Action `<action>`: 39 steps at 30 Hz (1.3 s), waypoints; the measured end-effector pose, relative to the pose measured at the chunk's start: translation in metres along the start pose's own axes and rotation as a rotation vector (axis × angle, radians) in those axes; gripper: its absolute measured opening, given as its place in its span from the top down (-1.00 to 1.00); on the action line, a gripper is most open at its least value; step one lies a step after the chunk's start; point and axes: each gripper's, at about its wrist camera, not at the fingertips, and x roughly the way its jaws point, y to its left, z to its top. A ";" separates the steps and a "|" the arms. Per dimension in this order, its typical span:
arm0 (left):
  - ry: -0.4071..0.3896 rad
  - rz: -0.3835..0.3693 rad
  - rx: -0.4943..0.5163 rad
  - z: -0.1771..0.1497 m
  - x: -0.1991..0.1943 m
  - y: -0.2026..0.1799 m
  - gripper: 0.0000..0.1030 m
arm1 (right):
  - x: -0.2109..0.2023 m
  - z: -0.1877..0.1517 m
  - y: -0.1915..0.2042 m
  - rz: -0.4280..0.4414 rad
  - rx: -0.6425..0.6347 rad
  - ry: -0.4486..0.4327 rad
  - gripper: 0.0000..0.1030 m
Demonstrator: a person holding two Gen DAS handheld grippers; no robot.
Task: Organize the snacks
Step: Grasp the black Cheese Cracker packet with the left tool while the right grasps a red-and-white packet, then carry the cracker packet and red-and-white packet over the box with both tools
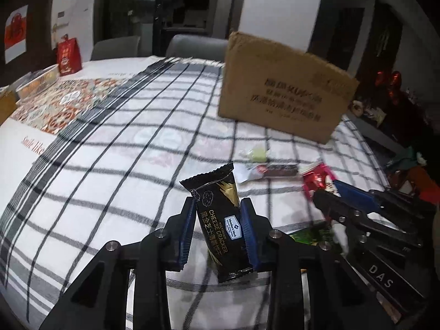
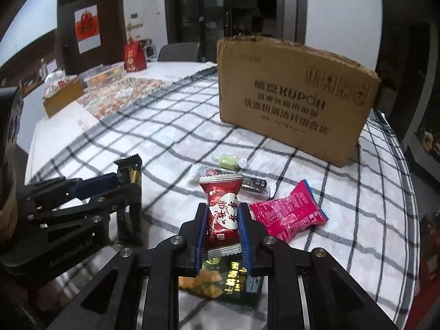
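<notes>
Currently both grippers hold one snack each, so the pick-up step appears complete and transport is the step in hand. The left gripper has its jaws closed on the black cheese cracker packet, which stands upright between the blue pads at lower centre of the left wrist view, its top end projecting above the fingertips. The right gripper has its jaws closed on the red candy packet, likewise upright at lower centre of the right wrist view.

The cardboard box stands at upper right on the checked counter, well apart from both grippers. Judged from the task, the box is the likely destination; the next move calls for carrying each packet above its top edge before release.

Snacks remaining on the counter: a pink packet just right of the right jaws, a green packet below them, a pale green candy and a dark bar nearer the box.
</notes>
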 end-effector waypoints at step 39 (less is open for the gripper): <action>-0.370 -0.215 0.166 0.123 -0.067 -0.018 0.39 | -0.087 0.104 -0.014 -0.148 0.140 -0.359 0.55</action>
